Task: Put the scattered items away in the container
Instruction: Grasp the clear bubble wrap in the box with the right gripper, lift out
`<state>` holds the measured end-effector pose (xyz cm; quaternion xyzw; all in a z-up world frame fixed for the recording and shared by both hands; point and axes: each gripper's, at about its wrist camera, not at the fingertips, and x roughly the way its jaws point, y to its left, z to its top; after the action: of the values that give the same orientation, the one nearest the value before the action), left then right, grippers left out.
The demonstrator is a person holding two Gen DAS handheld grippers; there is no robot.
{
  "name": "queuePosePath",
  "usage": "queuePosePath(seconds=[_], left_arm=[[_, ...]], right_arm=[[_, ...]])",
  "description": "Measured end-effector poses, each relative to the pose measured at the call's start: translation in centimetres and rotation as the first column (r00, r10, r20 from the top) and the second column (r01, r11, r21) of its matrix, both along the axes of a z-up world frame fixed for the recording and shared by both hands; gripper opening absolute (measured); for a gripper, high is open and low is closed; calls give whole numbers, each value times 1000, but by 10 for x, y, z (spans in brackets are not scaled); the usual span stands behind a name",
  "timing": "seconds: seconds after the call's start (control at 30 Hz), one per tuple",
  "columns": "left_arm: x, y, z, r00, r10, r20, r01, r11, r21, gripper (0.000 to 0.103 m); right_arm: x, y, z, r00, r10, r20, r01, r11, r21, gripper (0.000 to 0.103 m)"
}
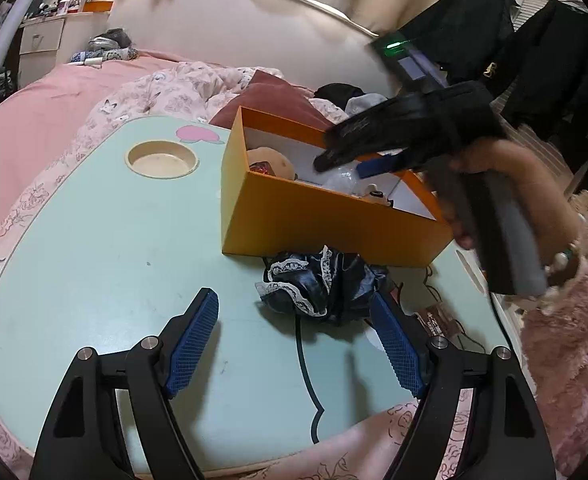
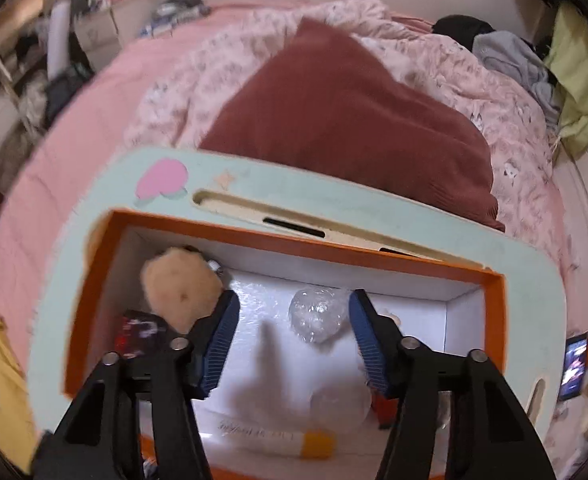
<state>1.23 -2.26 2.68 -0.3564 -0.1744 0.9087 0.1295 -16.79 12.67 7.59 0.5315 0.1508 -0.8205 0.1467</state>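
Note:
An orange box [image 1: 309,224] with a white inside stands on the mint lap table [image 1: 94,264]. A black satin cloth with white lace [image 1: 317,284] lies on the table just in front of the box. My left gripper [image 1: 294,344] is open and empty, its fingers either side of the cloth's near edge. My right gripper [image 2: 294,344] is open and empty above the inside of the box [image 2: 90,280], seen from the left wrist view [image 1: 357,160] over the box. In the box lie a beige fluffy ball [image 2: 182,288], a clear plastic wrap [image 2: 317,312], a dark red packet [image 2: 138,332] and a white tube with a yellow cap [image 2: 278,438].
The table sits on a bed with a pink floral quilt [image 1: 174,84] and a dark red pillow [image 2: 345,120]. A round cup recess [image 1: 162,158] is at the table's far left. A black cable [image 1: 305,364] runs across the table near my left gripper. Dark clothes [image 1: 533,60] hang at the right.

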Motion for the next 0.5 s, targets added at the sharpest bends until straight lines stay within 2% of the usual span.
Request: queuePosePath(seconds=[0.07,0.1,0.13,0.2,0.33,0.5], left_arm=[[1,0,1,1000,0,0,0,1000,-8,78],[1,0,1,1000,1,0,-1,1000,-9,78],[2,-1,1,1000,1,0,-1,1000,-9,78],[2,-1,0,1000,3,2,-2,1000,-6,78],[2,-1,1,1000,2,3,-2,1000,-6,78],[0,-1,0,1000,2,8,-2,1000,-4,78]], right_arm=[[-6,-5,-11,1000,-5,-13,6,996,87,54],[-7,-7,-15,1000,-5,-17,7,993,121,49],[-7,-7,-18,1000,1,8,-2,992,123,34],[-7,-3,-18,999,10,49,-14,997,74,34],[4,11,7,1000,-8,27,9,998,-55,34],[61,32,63,992,38,-121,-58,984,-167,34]])
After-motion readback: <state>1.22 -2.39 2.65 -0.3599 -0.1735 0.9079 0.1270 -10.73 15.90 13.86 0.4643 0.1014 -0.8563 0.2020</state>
